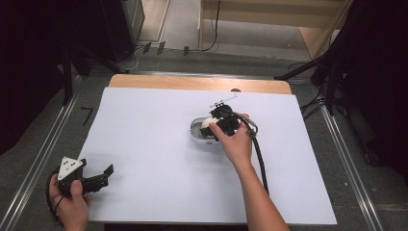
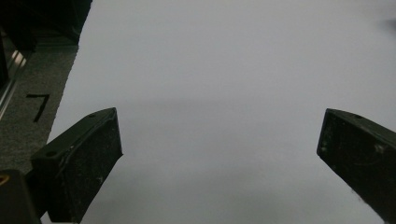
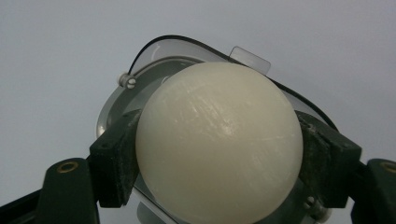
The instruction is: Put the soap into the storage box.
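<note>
**Right claw pinching ball above clear dish**

The cream-white ball (image 3: 218, 142) sits between the two black jaws of the right claw (image 3: 218, 154); both pads press against its sides, so the claw is pinching the ball. In the high view the ball (image 1: 207, 123) lies right of centre on the counter (image 1: 144, 144), over the clear dish (image 1: 196, 132).

The dish (image 3: 135, 93) is a shallow, rounded-oblong container of transparent plastic with a dark rim line, a small screw at one edge and a small clear tab at the far edge. It lies directly under and behind the ball; whether the ball touches its floor cannot be told.

The counter surface around the dish is plain white. A thin metal bracket (image 1: 224, 101) lies just beyond the right claw, toward the far edge. The cable (image 1: 260, 159) trails back along the forearm.

The left claw (image 1: 98, 179) rests at the near left corner, well apart from the dish, jaws spread wide with nothing between them. Nothing stands between the two claws.
</note>
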A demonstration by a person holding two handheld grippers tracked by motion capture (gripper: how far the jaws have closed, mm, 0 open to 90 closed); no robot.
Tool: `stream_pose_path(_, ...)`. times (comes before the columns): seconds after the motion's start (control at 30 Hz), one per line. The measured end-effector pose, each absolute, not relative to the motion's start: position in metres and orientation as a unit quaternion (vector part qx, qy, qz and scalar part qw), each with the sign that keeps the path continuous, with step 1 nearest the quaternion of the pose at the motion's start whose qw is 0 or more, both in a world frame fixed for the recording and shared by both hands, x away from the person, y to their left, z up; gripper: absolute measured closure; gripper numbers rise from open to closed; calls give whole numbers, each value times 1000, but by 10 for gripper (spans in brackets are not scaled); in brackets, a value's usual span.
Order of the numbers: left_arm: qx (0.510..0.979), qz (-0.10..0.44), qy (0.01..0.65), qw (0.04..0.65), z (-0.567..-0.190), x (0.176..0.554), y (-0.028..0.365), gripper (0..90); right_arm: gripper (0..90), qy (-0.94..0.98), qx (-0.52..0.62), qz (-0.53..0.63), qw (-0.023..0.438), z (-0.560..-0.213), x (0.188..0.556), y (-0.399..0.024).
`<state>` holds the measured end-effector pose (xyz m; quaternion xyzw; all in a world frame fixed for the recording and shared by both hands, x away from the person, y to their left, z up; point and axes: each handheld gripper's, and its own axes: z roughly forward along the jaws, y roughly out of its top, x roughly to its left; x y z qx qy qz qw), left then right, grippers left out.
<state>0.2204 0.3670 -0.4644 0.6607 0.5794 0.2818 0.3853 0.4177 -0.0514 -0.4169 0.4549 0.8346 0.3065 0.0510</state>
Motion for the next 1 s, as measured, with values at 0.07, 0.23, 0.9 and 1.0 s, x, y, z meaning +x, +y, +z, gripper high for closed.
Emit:
stream_pose_path(0.07, 660, 282, 580, 385, -464, 220, 367, 3, 247, 834, 456, 305, 51, -417, 418, -51)
stream_pose_path(0.23, 660, 281, 580, 385, -464, 220, 367, 3, 247, 834, 457, 304, 49, -419, 419, -50)
stream_pose_path(0.9, 660, 279, 581, 385, -464, 221, 368, 4, 246, 829, 467, 304, 41, -426, 421, -50)
stream_pose_path(1.0, 660, 279, 581, 385, -464, 221, 368, 3, 246, 827, 470, 306, 40, -427, 421, -50)
